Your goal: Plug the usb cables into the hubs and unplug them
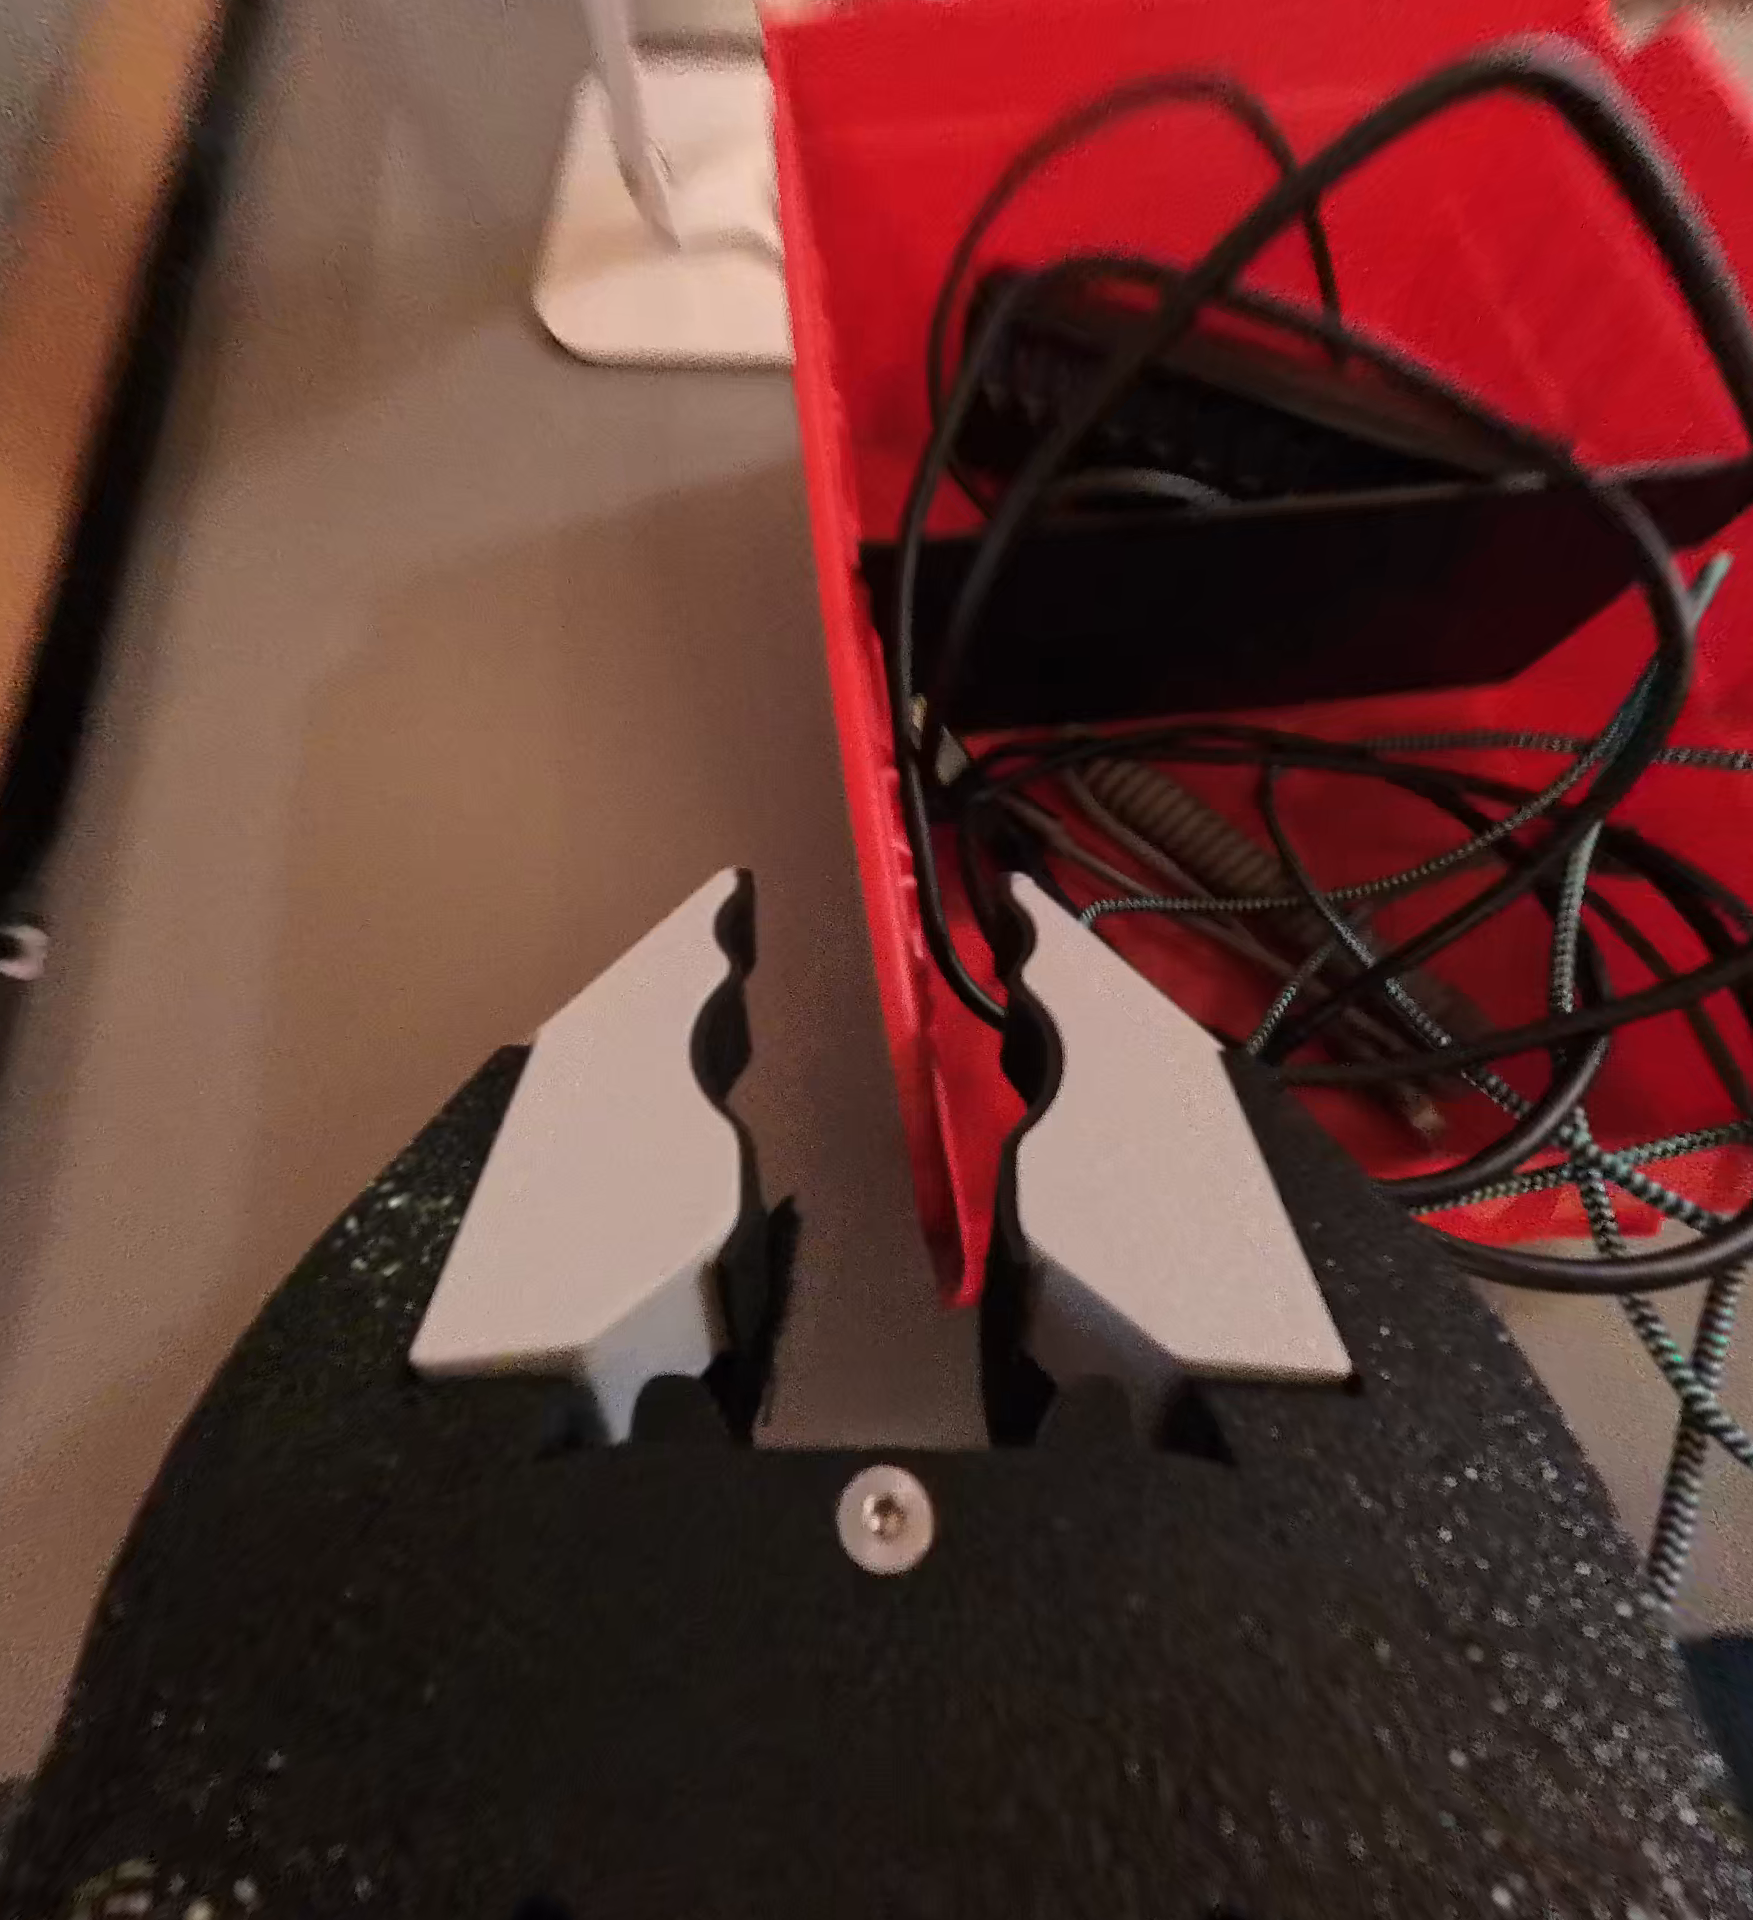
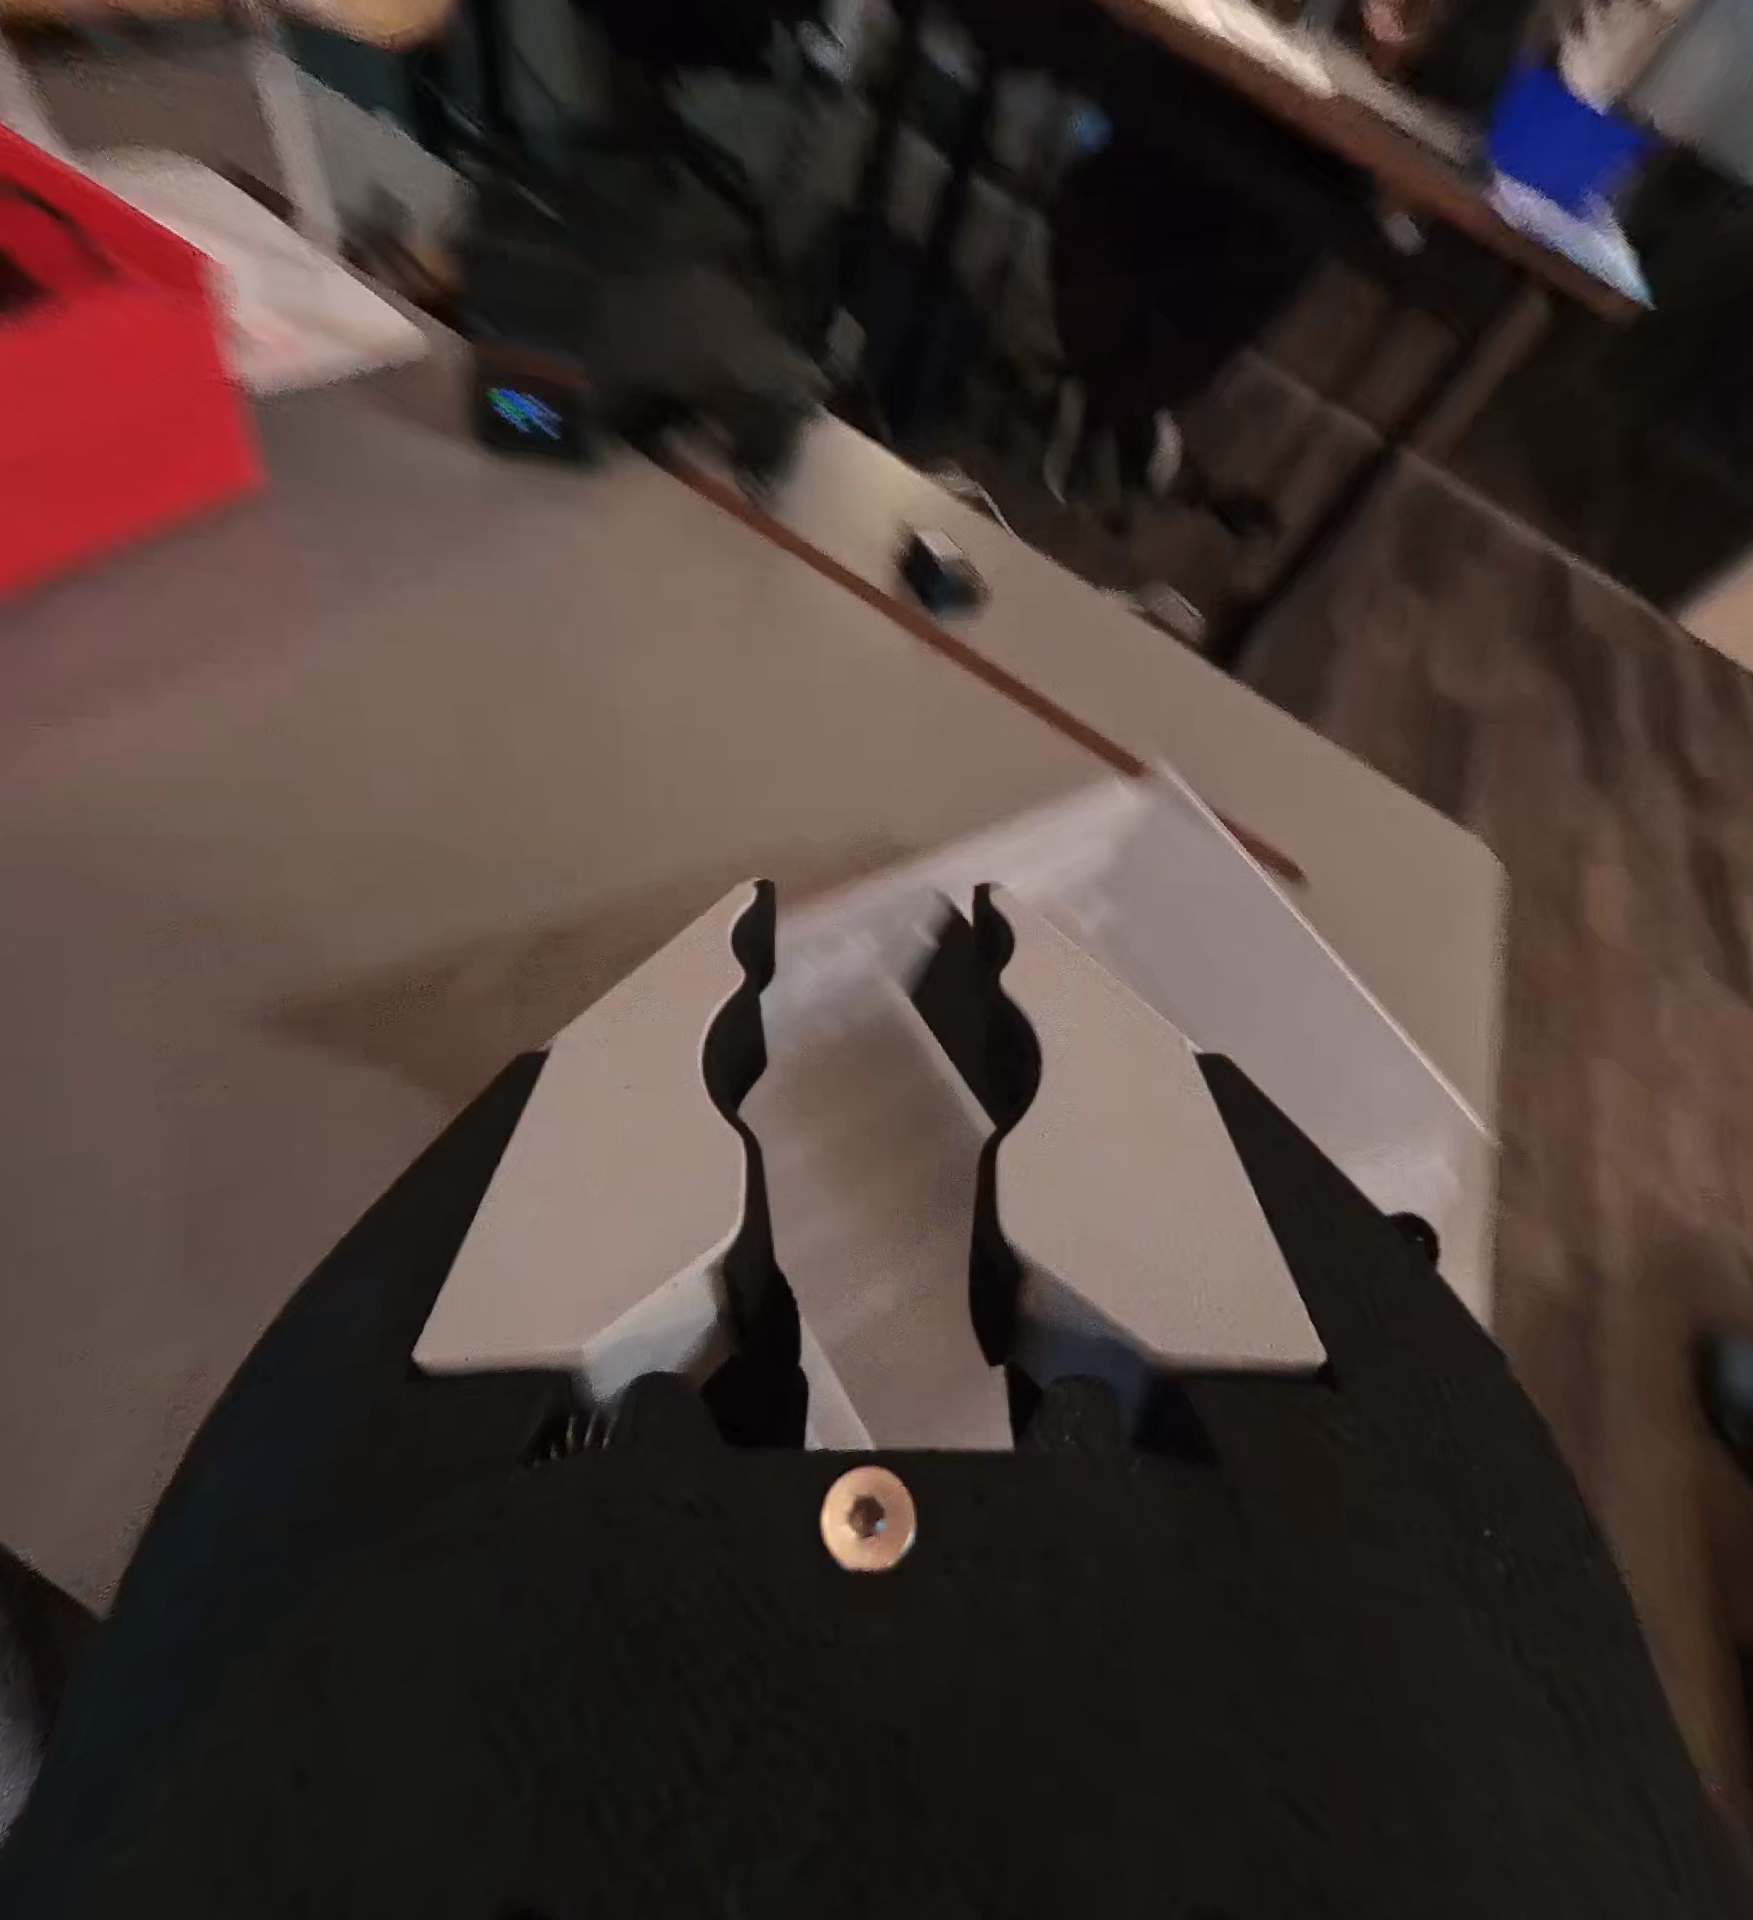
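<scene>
Both hand-held grippers, left (image 1: 877,883) and right (image 2: 872,888), have jaws apart and hold nothing. Black usb cables (image 1: 1474,852) and a black hub (image 1: 1267,582) lie tangled in the red box (image 1: 851,520), right half of the frame, on the counter (image 1: 487,675).

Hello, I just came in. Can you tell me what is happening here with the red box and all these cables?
A person holds two grippers, and both are empty. The left gripper is open at the near wall of the red box. The box holds tangled black cables, a braided cable and a black hub. The right gripper is open over the table, aimed away from the box. Nothing is picked up yet.
</scene>
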The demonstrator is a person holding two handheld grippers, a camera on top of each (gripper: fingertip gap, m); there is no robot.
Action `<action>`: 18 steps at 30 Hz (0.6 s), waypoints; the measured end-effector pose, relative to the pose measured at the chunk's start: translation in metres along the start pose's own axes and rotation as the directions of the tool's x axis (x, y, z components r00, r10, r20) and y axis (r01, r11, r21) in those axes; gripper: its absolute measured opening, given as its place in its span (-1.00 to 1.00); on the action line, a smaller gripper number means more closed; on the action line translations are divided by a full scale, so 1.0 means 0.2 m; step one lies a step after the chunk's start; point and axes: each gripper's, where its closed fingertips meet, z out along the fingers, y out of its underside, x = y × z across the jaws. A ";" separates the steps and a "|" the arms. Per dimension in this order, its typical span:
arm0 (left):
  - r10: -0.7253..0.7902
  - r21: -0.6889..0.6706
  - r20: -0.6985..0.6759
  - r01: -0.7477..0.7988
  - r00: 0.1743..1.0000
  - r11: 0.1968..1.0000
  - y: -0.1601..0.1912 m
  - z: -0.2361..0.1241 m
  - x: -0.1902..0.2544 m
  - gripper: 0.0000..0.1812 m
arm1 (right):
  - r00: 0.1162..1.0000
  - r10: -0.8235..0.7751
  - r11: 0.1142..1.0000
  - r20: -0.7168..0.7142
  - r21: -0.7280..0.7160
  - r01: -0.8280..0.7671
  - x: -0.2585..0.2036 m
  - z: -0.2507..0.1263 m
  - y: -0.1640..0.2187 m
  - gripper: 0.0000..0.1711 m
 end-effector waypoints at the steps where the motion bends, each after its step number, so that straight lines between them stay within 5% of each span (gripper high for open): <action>1: -0.003 0.068 0.035 0.001 0.999 0.998 -0.05 -0.05 -0.02 -0.48 | 0.998 -0.014 0.999 0.061 0.044 0.011 -0.11 0.05 -0.09 -0.54; 5: 0.015 0.316 -0.046 0.001 0.999 0.949 -0.31 -0.26 0.06 -0.41 | 0.958 -0.128 0.988 0.258 0.112 0.102 -0.48 0.26 -0.32 -0.44; 10: 0.301 0.382 -0.193 -0.210 0.934 0.900 -0.56 -0.27 0.31 -0.35 | 0.881 -0.185 0.982 0.435 0.124 0.144 -0.83 0.52 -0.47 -0.36; 14: 0.603 0.367 -0.363 -0.486 0.710 0.793 -0.66 -0.13 0.55 -0.45 | 0.909 -0.200 0.970 0.367 0.207 0.129 -0.81 0.56 -0.65 -0.36; 18: 0.713 0.261 -0.522 -0.708 0.468 0.656 -0.66 0.11 0.68 -0.48 | 0.941 -0.142 0.929 0.307 0.369 0.020 -0.70 0.47 -0.81 -0.40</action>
